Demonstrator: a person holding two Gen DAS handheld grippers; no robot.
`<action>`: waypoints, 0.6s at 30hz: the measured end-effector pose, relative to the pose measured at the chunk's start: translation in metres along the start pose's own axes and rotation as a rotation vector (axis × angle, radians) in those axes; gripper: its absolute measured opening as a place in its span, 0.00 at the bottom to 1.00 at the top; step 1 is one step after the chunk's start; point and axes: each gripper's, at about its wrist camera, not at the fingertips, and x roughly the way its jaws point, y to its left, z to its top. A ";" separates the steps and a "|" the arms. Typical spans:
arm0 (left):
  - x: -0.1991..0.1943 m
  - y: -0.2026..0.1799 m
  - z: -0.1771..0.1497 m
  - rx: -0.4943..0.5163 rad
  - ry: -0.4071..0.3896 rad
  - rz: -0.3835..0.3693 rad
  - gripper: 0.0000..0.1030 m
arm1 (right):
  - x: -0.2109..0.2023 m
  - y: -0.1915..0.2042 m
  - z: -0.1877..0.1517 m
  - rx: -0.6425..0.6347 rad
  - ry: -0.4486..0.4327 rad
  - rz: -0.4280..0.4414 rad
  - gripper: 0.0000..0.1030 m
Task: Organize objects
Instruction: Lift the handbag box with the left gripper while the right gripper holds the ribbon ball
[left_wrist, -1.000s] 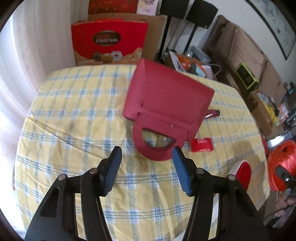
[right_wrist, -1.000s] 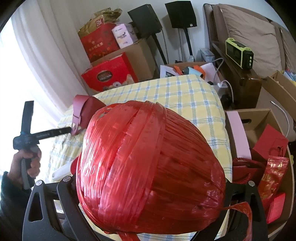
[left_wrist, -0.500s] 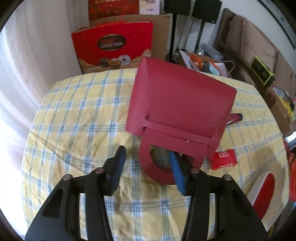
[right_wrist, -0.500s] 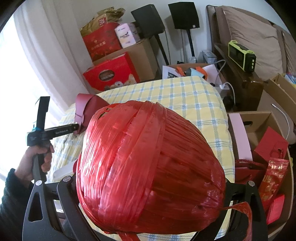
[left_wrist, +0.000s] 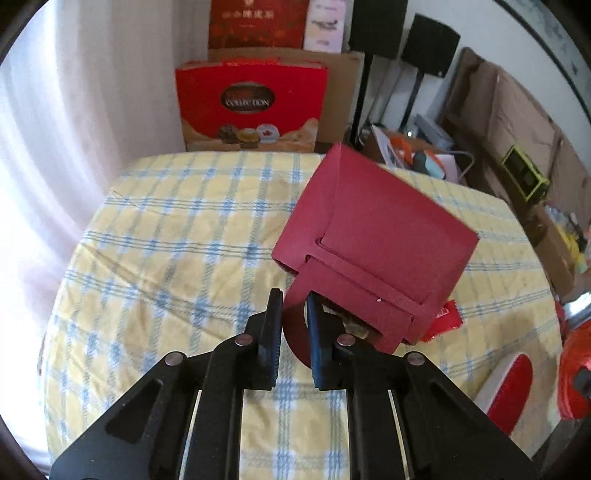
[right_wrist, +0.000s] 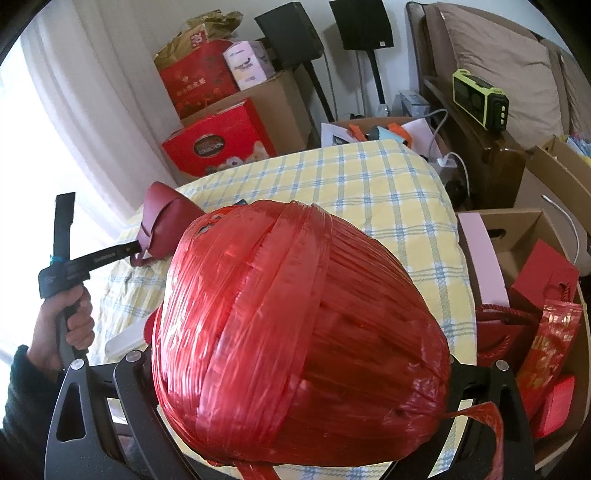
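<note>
Left gripper (left_wrist: 293, 332): fingers nearly shut, pinched on the curved handle (left_wrist: 295, 341) of the dark red paper bag (left_wrist: 373, 236). Bag is tipped on the table (left_wrist: 177, 240), body extending up-right away from the fingers. Right gripper (right_wrist: 295, 424) is clamped wide around the red twine ball (right_wrist: 299, 332), held above the table's near edge.

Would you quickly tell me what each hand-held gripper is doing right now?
Left hand-held gripper: shut on the dark red paper bag's handle.
Right hand-held gripper: holding the red plastic twine ball.
</note>
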 end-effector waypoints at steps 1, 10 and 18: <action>-0.005 0.000 -0.001 0.001 -0.012 0.003 0.11 | -0.001 0.002 0.000 -0.004 -0.002 0.003 0.93; -0.051 -0.006 -0.018 -0.018 -0.090 0.035 0.11 | -0.010 0.017 -0.003 0.003 -0.008 0.024 0.93; -0.095 -0.014 -0.038 -0.053 -0.130 -0.008 0.11 | -0.032 0.034 -0.017 -0.003 -0.032 0.024 0.93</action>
